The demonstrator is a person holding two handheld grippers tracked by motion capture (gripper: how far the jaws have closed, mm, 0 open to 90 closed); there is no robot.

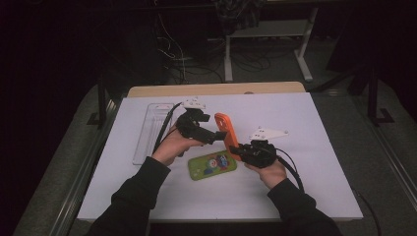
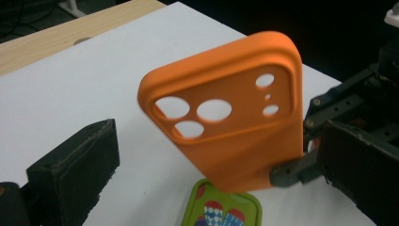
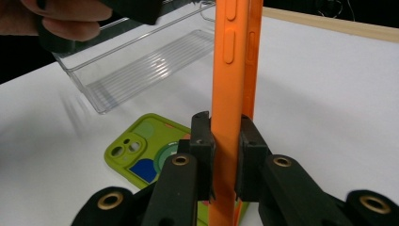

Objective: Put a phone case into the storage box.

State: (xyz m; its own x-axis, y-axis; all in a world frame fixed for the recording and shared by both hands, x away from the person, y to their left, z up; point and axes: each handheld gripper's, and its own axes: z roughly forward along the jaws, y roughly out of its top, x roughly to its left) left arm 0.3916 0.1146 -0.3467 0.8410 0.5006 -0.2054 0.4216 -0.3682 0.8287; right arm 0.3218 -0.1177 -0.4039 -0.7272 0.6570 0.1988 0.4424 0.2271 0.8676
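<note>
An orange phone case (image 1: 225, 132) stands upright above the table, camera cutouts at its top. My right gripper (image 1: 238, 150) is shut on its lower end; in the right gripper view both pads (image 3: 203, 155) press on the case's (image 3: 229, 94) thin sides. My left gripper (image 1: 216, 135) comes in from the left, level with the case's upper part. In the left gripper view its jaws stand wide open, with the orange case (image 2: 235, 122) ahead between them and untouched. A green patterned phone case (image 1: 212, 165) lies flat on the table beneath the orange one.
A clear plastic tray (image 1: 152, 130) lies at the left of the white table top (image 1: 305, 172). A wooden strip (image 1: 216, 89) runs along the far edge. Cables and metal table legs stand on the dark floor beyond.
</note>
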